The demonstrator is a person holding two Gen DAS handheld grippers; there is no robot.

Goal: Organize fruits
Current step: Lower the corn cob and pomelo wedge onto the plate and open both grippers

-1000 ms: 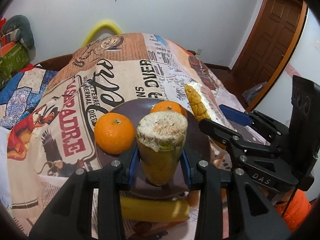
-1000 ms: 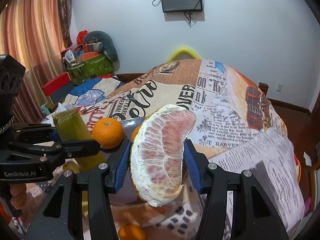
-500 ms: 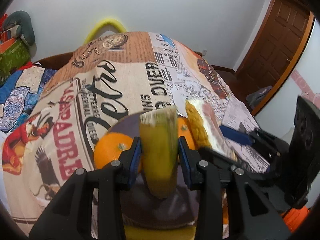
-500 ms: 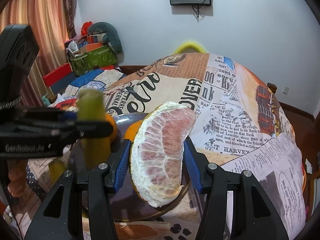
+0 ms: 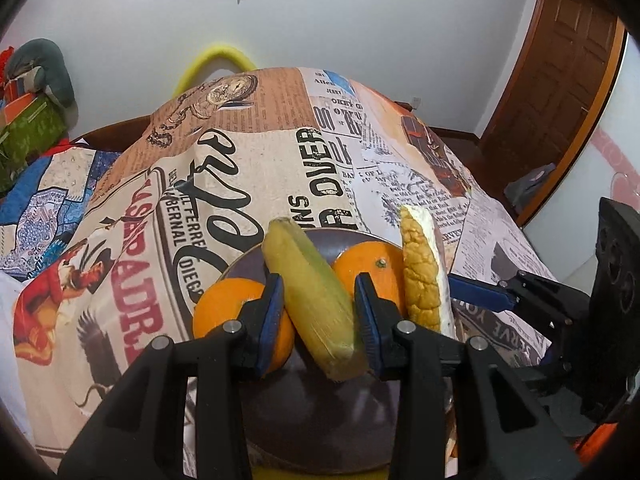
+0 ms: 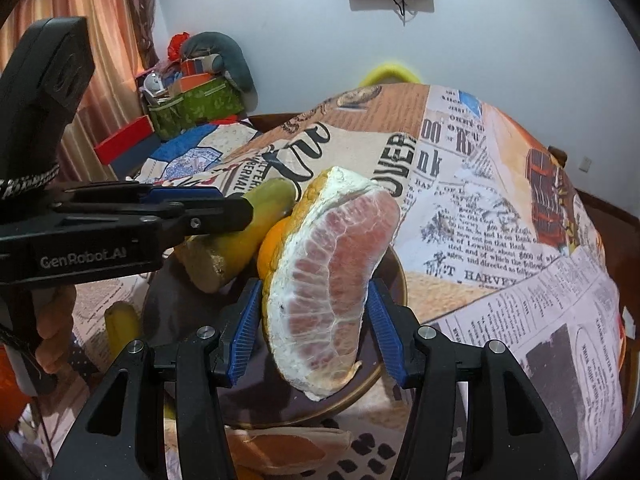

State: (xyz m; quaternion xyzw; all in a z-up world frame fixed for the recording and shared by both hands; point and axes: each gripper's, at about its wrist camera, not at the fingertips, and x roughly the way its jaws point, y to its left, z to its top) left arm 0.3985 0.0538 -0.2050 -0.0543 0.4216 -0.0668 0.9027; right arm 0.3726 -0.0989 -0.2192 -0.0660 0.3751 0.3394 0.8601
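Two grippers hang over one dark round plate (image 5: pixel 320 420). Left gripper (image 5: pixel 318 312) is clamped on a tilted yellow-green cut fruit piece (image 5: pixel 310 296); two round oranges (image 5: pixel 224 312) sit on the plate behind its fingers. Right gripper (image 6: pixel 316 332) is clamped on a peeled pink pomelo wedge (image 6: pixel 326 288), above the plate's near rim.

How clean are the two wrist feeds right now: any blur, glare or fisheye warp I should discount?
Left wrist view: sharp, with the green fruit piece crisp, heavy fisheye bulging the tablecloth, dark corner vignette. Right wrist view: pomelo wedge sharp and evenly lit, no glare; the yellow hoop behind looks soft.
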